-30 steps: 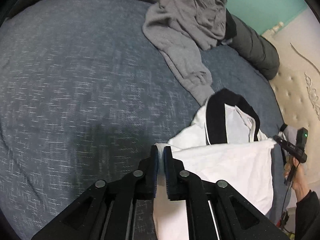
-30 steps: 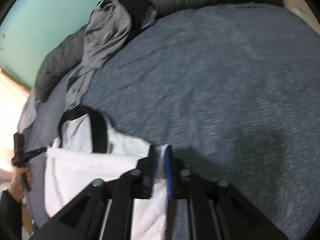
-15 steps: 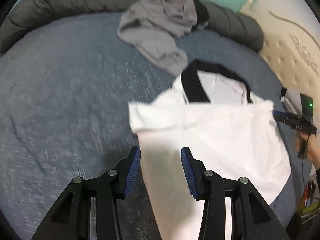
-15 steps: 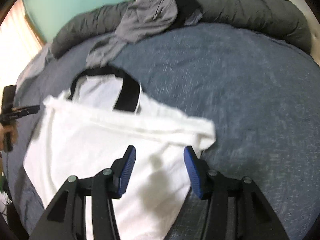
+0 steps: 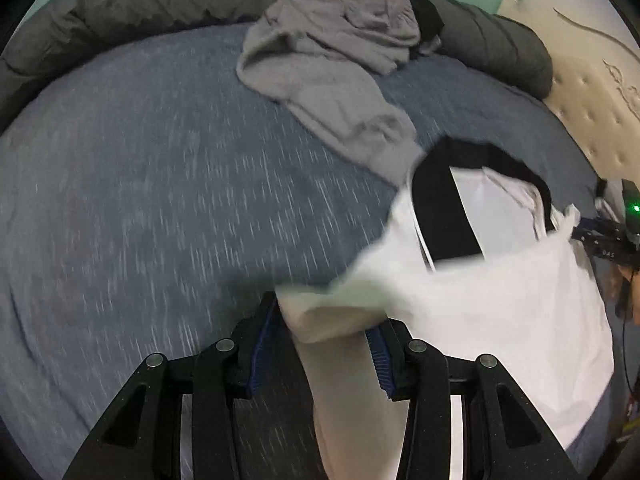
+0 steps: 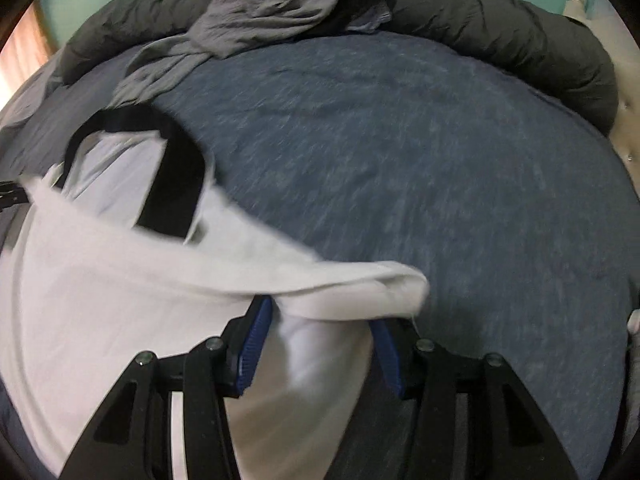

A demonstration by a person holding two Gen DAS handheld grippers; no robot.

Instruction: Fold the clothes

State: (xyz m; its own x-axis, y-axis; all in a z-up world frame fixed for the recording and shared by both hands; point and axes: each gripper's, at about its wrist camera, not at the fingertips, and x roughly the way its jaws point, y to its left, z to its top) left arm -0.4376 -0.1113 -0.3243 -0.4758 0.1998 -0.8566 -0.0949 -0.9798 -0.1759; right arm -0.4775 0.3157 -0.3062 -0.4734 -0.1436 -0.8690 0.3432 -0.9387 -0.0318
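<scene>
**White shirt on the bed, both grippers standing open over its folded edge**

The white T-shirt (image 5: 500, 300), with a black collar band (image 5: 440, 208), lies on the blue-grey bedspread (image 5: 160, 200); from the left wrist view it fills the sector from three to six o'clock, from the right wrist view (image 6: 100, 300) from six to ten o'clock. The left gripper (image 5: 320, 344) stands roughly half open, a folded corner of cloth lying loose between its blue pads (image 5: 260, 344) without being pinched. The right gripper (image 6: 320, 344) is likewise half open over the opposite corner, holding nothing. A crumpled grey garment (image 5: 340, 60) waits at twelve o'clock against the dark rolled duvet (image 5: 140, 4).

The shirt is judged light, limp and thin: it drapes, bunches and slides on itself, so a single-layer pinch may slip. Hold is best taken at the hemmed corners or doubled fold edges, both sides together, where the thicker cloth gives the pads purchase.
</scene>
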